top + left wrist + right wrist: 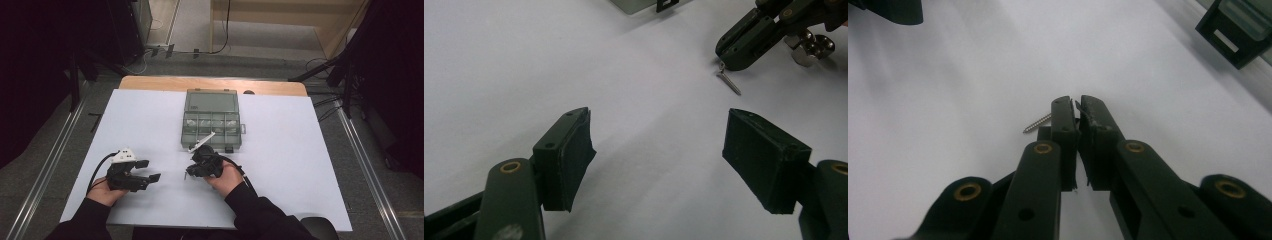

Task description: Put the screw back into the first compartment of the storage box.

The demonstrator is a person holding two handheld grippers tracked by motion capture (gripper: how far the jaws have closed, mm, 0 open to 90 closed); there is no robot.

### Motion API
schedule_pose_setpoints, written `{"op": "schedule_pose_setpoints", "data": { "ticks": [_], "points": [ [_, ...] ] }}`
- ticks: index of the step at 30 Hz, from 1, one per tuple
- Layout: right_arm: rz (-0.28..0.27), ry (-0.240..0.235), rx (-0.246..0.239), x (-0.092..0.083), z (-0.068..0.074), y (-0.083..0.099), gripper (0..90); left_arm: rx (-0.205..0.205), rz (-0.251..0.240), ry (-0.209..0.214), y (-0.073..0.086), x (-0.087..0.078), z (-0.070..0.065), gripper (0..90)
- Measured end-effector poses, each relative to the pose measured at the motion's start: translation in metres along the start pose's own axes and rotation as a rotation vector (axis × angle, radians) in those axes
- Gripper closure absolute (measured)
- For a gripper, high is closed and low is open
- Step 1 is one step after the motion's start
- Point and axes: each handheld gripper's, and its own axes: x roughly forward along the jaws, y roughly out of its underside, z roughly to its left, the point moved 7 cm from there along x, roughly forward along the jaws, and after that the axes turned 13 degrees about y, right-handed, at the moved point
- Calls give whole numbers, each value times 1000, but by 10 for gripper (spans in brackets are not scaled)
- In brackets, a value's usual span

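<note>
Grippers lay low over a white table [300,165] in the high view, each in one of the person's hands: the left gripper [150,170] sat near the front left with its jaws spread wide and nothing between them, and the right gripper [192,167] pointed down at the table just in front of a clear plastic parts box [211,120] whose lid stood open. A small screw [186,173] was hard to make out there beneath the right gripper's tips. In the left gripper view, the two black pads [569,155] stood far apart over bare table, and beyond them the right gripper [729,60] pinched the head end of the screw [729,81], whose shank lay slanting on the table. In the right gripper view, the jaws were pressed almost together on the screw [1037,123], its threaded point sticking out to the left of the pads, with a black latch of the box [1233,40] at the upper right.
</note>
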Motion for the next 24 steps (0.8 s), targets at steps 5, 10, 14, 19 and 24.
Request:
{"op": "schedule_pose_setpoints", "data": {
  "ticks": [5, 10, 14, 19, 24],
  "points": [
    [0, -6, 3, 0, -1, 0, 881, 4, -6, -3, 0, -1, 0, 273],
    [2, -15, 9, 0, -2, 0, 885, 2, -4, 1, 0, 0, 0, 273],
    [7, -35, 24, 0, -3, 0, 885, -4, -3, 1, 0, 0, 1, 273],
    [8, -67, 51, -3, -7, 0, 885, -2, -4, 5, 0, 0, 1, 273],
    [15, -111, 67, -9, -12, -1, 887, -15, -16, 0, 2, 0, 2, 273]
  ]
}}
